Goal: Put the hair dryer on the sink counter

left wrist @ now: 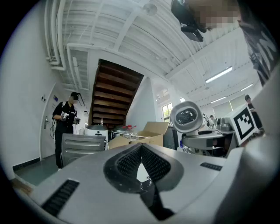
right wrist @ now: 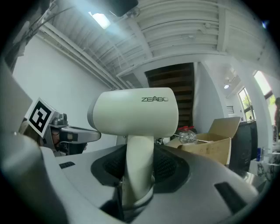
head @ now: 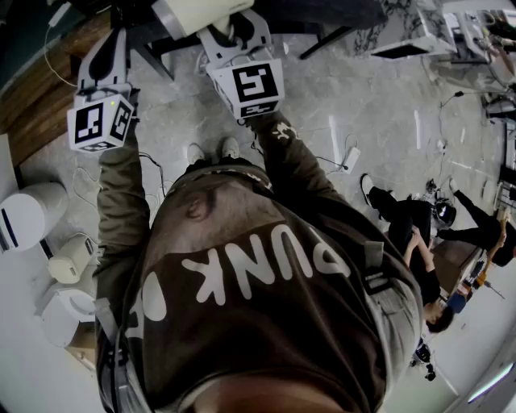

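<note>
My right gripper (right wrist: pixel 139 165) is shut on the handle of a cream hair dryer (right wrist: pixel 135 113), which stands upright between the black pads with its barrel lying across above them. In the head view the hair dryer (head: pixel 200 13) shows at the top edge, in front of the right gripper (head: pixel 235 39) and its marker cube. The left gripper (left wrist: pixel 141 153) is shut with nothing between its pads. It is held up at the left in the head view (head: pixel 105 63), level with the right one. Both are held out in front of the person's chest.
White round appliances (head: pixel 29 214) stand on the floor at the left. Wooden stairs (left wrist: pixel 114 94) rise ahead, with a cardboard box (left wrist: pixel 151 132) and a standing person (left wrist: pixel 65 124) near them. Seated people (head: pixel 415 238) are at the right, and a power strip (head: pixel 351 158) lies on the floor.
</note>
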